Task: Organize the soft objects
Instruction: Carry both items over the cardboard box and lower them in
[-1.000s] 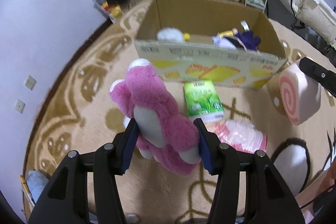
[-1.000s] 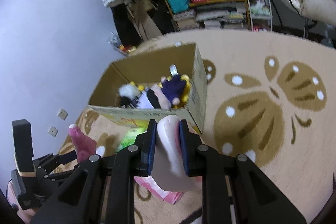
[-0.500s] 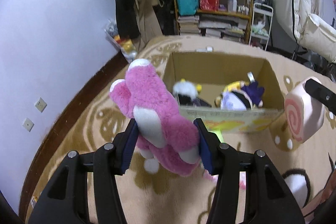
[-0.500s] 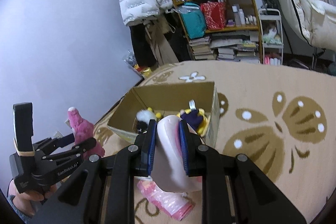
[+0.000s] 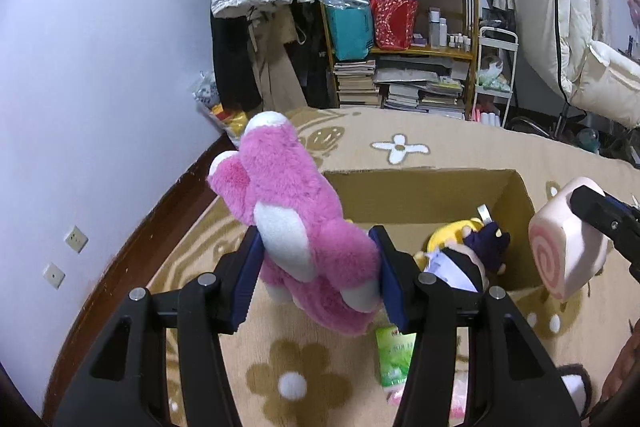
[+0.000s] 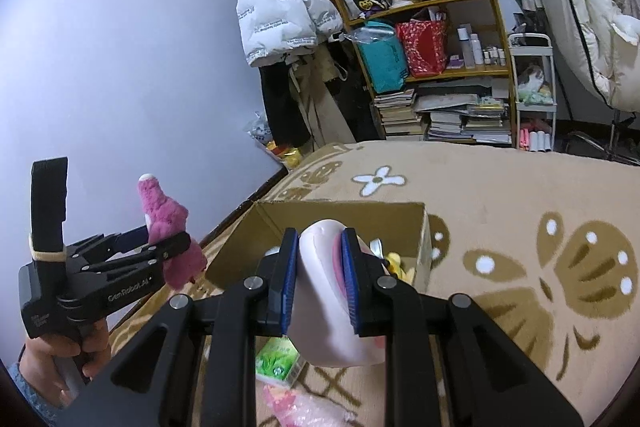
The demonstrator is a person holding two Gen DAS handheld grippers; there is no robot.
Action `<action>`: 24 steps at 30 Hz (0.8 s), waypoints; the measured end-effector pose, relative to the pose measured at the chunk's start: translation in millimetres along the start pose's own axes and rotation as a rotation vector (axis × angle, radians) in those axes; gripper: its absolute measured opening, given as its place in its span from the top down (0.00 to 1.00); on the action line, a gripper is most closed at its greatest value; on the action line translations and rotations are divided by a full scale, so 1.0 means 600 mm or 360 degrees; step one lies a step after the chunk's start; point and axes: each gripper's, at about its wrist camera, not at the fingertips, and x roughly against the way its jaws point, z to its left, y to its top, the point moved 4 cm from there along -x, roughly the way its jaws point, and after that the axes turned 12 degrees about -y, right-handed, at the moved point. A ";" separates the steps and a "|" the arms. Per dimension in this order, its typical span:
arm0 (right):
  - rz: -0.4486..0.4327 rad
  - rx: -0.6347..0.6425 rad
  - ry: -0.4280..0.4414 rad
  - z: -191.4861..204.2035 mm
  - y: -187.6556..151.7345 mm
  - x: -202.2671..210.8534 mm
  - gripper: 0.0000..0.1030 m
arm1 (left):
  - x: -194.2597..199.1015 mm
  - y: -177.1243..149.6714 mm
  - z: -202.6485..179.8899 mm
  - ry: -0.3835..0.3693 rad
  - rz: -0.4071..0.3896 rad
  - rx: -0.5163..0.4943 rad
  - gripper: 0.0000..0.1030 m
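Left wrist view. Left gripper [image 5: 316,281] pinches the pink plush toy [image 5: 296,227] between its blue pads, both pads pressed into the fur; the toy is held in the air, head end pointing away from the camera, in front of the near left part of the open cardboard box [image 5: 516,195]. The box stands on the beige patterned carpet [image 5: 440,135] and holds a yellow plush [image 5: 448,233] and a dark-clothed doll [image 5: 468,259] against its right wall. The swirl-roll plush [image 5: 568,255], pale pink with a spiral end face, hangs at the right edge beside the box's right wall, clamped by the right gripper, of which only one black finger shows. A green packet [image 5: 394,357] lies on the carpet below the held toy.

Right wrist view. Right gripper [image 6: 318,283] grips the swirl-roll plush [image 6: 324,267], the pads squeezing its body so that it bulges above and below them; it is held clear of the carpet, in front of the cardboard box [image 6: 424,239]. The left gripper [image 6: 160,247] appears at the left, in a hand [image 6: 60,359], closed on the pink plush toy [image 6: 168,231], to the left of the box. The green packet [image 6: 278,355] and a pink plastic-wrapped item [image 6: 304,407] lie on the carpet [image 6: 500,187] beneath the grippers. A shelf [image 6: 432,67] of books and bags stands against the far wall, a white puffer jacket [image 6: 276,3] hanging beside it.
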 end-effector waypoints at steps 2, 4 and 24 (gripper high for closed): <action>0.0003 0.0018 0.0006 0.003 0.002 -0.011 0.78 | -0.008 0.006 -0.002 0.0002 -0.0003 -0.0023 0.50; 0.0009 0.0030 0.0010 0.005 0.002 -0.020 0.78 | -0.022 0.013 -0.004 -0.0003 0.0005 -0.0052 0.49; 0.0103 0.0159 0.0015 0.032 -0.008 -0.117 0.73 | -0.134 0.022 0.003 -0.0123 0.0143 0.0008 0.46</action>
